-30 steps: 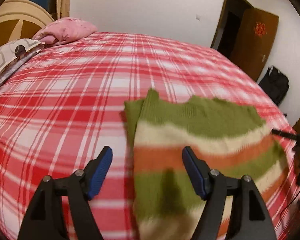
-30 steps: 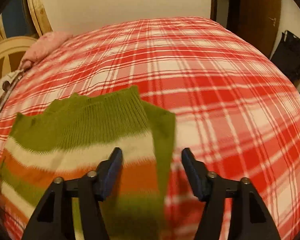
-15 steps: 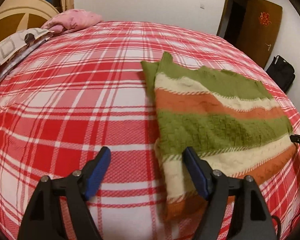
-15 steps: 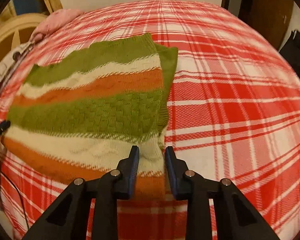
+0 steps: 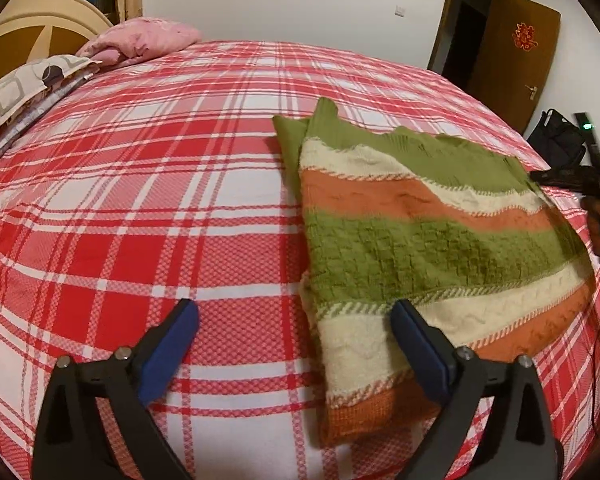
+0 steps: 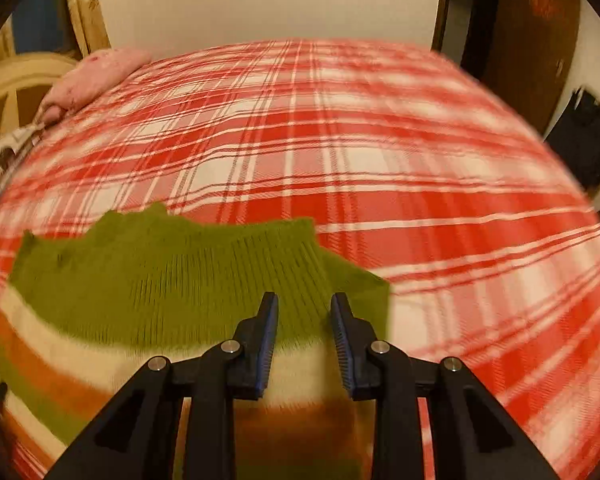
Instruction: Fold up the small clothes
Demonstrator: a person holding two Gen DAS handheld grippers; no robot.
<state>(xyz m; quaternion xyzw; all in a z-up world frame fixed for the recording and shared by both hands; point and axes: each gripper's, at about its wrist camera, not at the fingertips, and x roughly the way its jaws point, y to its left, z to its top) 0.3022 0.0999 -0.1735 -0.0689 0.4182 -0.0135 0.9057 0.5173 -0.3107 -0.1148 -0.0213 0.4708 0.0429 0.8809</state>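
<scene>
**Claws above a striped knit on the bed**

The left gripper (image 5: 294, 344) is opening wide, nothing pinched. The green, cream and orange striped knitted sweater (image 5: 420, 240) lies folded flat on the red-and-white plaid bedspread (image 5: 140, 200), under its right finger. The right gripper (image 6: 304, 344) stands narrow, gripping nothing, over the sweater's green ribbed end.

You are seeing warm, dim indoor light and fisheye bending with dark corners. Your right wrist view is smearing with motion blur; your left is staying sharp.

garment: my striped knit sweater (image 5: 420, 248) (image 6: 172, 280), bands of green, cream and orange
state: folded into a rough rectangle, lying flat
place: on the red plaid bedspread (image 5: 160, 208), green ribbed edge farthest from me
</scene>
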